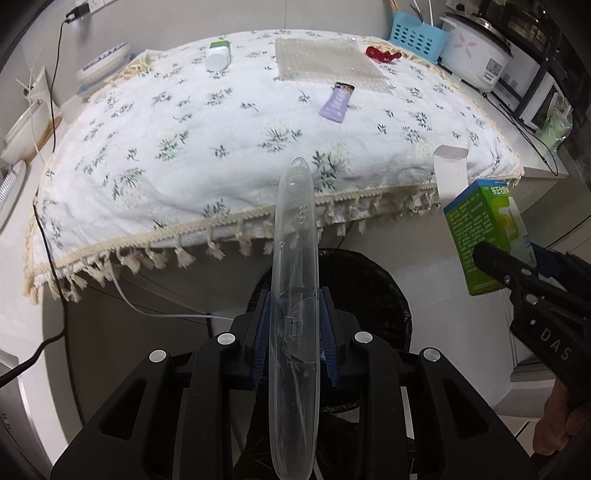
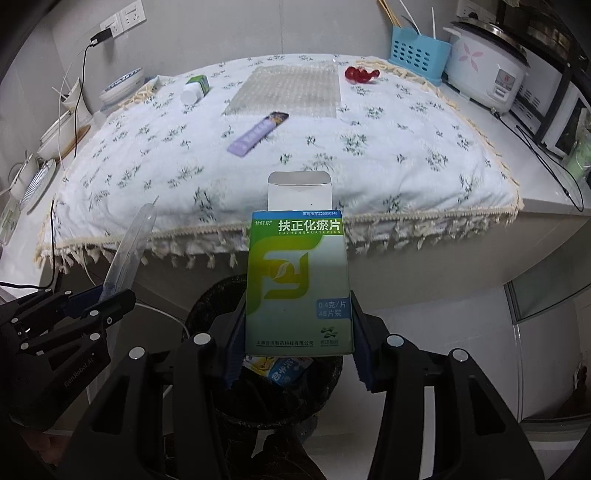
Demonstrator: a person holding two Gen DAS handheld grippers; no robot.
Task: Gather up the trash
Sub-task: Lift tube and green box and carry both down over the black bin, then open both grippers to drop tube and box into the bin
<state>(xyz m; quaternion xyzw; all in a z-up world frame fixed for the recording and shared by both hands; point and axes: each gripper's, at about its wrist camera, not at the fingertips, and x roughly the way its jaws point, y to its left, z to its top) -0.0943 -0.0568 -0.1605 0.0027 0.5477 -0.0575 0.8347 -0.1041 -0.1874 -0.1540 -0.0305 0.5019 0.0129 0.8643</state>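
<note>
My left gripper point(image 1: 294, 328) is shut on a long clear plastic case point(image 1: 293, 258), held above a black-lined trash bin point(image 1: 373, 288). My right gripper point(image 2: 297, 332) is shut on a green medicine box point(image 2: 299, 280) with its flap open, held over the same bin point(image 2: 207, 306), which holds some packaging. The box also shows at the right of the left wrist view point(image 1: 480, 229). The case shows at the left of the right wrist view point(image 2: 127, 251). On the floral tablecloth point(image 1: 184, 147) lie a purple sachet point(image 1: 337, 101), a bubble-wrap sheet point(image 1: 325, 62), a red wrapper point(image 1: 382, 54) and a white bottle point(image 1: 217, 57).
A blue basket point(image 1: 417, 35) and a rice cooker point(image 1: 476, 55) stand at the back right. Bowls point(image 1: 103, 68) and dishes sit at the left. Black cables point(image 1: 51, 229) hang along the table's left side. A microwave rack point(image 1: 546, 85) is at the far right.
</note>
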